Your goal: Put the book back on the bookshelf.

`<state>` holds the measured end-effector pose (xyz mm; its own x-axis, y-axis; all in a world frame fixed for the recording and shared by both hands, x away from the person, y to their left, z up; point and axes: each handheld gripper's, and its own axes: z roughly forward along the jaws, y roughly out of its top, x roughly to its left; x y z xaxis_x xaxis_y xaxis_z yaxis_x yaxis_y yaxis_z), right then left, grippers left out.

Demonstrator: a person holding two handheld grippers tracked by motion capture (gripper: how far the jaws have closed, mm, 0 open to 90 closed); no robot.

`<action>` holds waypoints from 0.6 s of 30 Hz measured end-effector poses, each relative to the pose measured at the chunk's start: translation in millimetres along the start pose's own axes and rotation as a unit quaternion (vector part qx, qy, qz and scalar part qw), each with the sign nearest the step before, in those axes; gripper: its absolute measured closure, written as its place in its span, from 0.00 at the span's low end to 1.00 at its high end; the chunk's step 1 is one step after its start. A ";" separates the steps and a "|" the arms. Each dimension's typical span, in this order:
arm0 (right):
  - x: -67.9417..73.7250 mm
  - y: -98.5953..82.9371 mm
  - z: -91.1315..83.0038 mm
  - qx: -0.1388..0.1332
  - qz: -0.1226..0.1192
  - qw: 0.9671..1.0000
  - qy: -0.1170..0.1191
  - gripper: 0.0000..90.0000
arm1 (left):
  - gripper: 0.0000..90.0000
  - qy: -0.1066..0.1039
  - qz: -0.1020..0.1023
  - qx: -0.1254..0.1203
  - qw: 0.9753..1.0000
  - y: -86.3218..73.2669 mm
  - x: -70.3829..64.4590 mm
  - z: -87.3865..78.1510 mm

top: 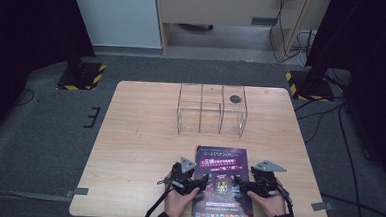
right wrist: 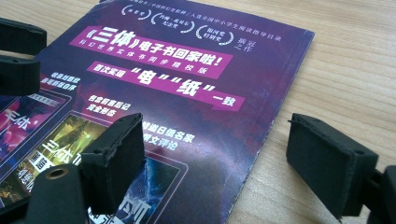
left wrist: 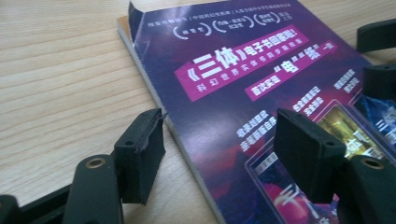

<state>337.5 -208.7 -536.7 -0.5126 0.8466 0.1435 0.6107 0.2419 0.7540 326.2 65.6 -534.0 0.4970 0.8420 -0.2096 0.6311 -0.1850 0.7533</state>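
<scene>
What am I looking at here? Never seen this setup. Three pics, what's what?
No robot: a person holds a two-jaw tool in each hand. The high view looks down on the table from above the person's side. The other two come from cameras riding on each tool, looking along its black jaws.

On the table lie a purple book near the person and a clear box with compartments farther back; a small dark thing sits in the box.

The left tool straddles the book's left edge, the right tool its right edge. Both stand open, jaws apart; nothing is held yet.
</scene>
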 end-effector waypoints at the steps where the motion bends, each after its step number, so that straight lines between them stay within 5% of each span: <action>1: 0.2 0.0 0.1 0.000 -0.001 1.000 0.000 0.21 | 0.37 -0.003 -0.002 -0.001 1.000 -0.1 -0.8 0.5; 18: 7.3 0.4 2.1 -0.001 -0.005 1.000 0.004 0.24 | 0.34 0.005 -0.024 -0.012 1.000 1.7 -3.2 5.0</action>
<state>335.2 -201.4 -536.7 -0.5230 0.8406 0.1406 0.6048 0.2498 0.7562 328.7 60.1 -535.2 0.4604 0.8548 -0.2393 0.6400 -0.1327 0.7569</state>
